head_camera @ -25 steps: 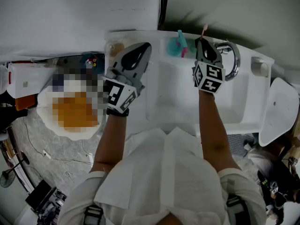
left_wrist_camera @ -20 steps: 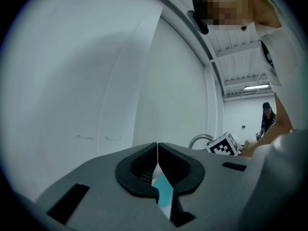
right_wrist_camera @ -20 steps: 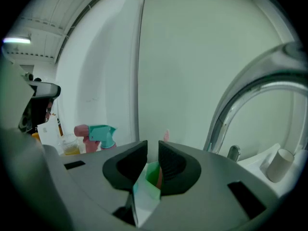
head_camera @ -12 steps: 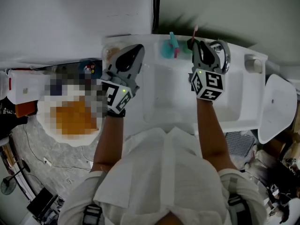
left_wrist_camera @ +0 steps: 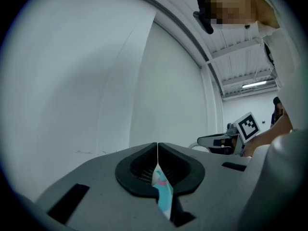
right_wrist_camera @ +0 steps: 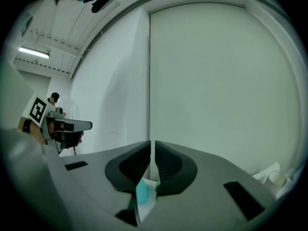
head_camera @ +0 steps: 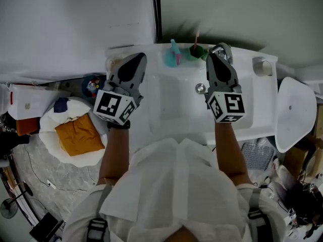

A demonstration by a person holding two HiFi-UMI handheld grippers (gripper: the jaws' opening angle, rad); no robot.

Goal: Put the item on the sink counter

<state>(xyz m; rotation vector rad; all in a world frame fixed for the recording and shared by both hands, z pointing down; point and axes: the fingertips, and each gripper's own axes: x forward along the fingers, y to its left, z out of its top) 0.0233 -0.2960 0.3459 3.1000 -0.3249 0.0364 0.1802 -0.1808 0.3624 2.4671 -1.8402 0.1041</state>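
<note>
A white sink counter (head_camera: 262, 92) lies below me with its basin (head_camera: 174, 102) in the middle. At its back edge stand a teal cup (head_camera: 171, 59) holding a toothbrush and a green cup (head_camera: 196, 50) holding a pink one. My left gripper (head_camera: 135, 59) hovers over the counter's left end, jaws shut with nothing between them (left_wrist_camera: 157, 146). The teal cup (left_wrist_camera: 162, 191) shows through the gap under its jaws. My right gripper (head_camera: 216, 58) is beside the faucet (head_camera: 223, 48), also shut and empty (right_wrist_camera: 152, 143).
The drain (head_camera: 200, 88) sits at the basin's right. A small white cup (head_camera: 260, 65) stands at the counter's right end, a round jar (head_camera: 113, 64) at its left end. A white toilet lid (head_camera: 295, 114) is at right; a white basket with orange cloth (head_camera: 78, 132) is at left.
Both grippers have drawn back a little toward me from the counter's back edge, and the left one has shifted left. Both stayed shut.
</note>
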